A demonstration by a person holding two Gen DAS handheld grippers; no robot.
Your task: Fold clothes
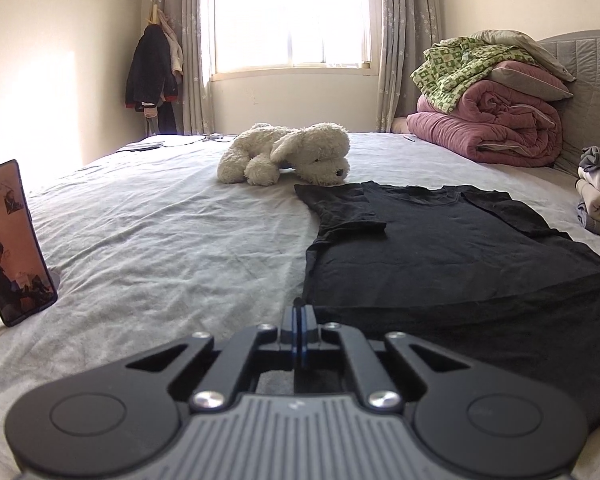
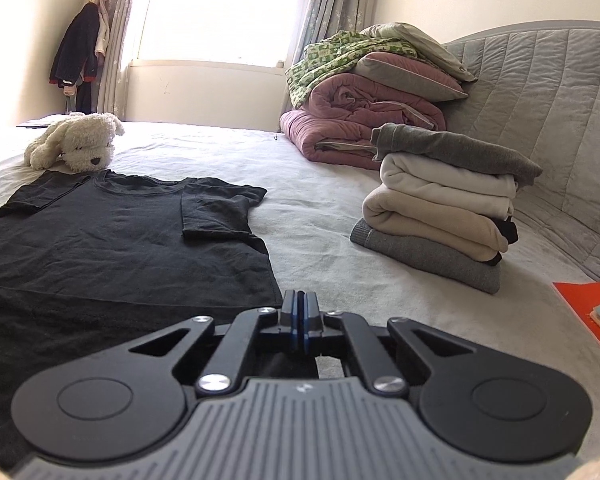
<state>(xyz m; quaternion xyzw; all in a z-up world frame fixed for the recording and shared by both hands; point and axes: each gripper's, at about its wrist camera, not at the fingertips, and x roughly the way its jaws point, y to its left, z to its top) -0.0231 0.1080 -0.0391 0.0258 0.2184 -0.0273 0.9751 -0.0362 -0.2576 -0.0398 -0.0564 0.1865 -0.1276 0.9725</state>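
Pinching the black T-shirt (image 1: 440, 248) hem corners, left hand-held gripper (image 1: 300, 312) and right hand-held gripper (image 2: 300, 308) are clenched

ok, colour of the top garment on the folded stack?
Grey top garment; clearest in the right wrist view.

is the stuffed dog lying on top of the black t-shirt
No, the white stuffed dog lies on the bed sheet just beyond the collar end of the black t-shirt.
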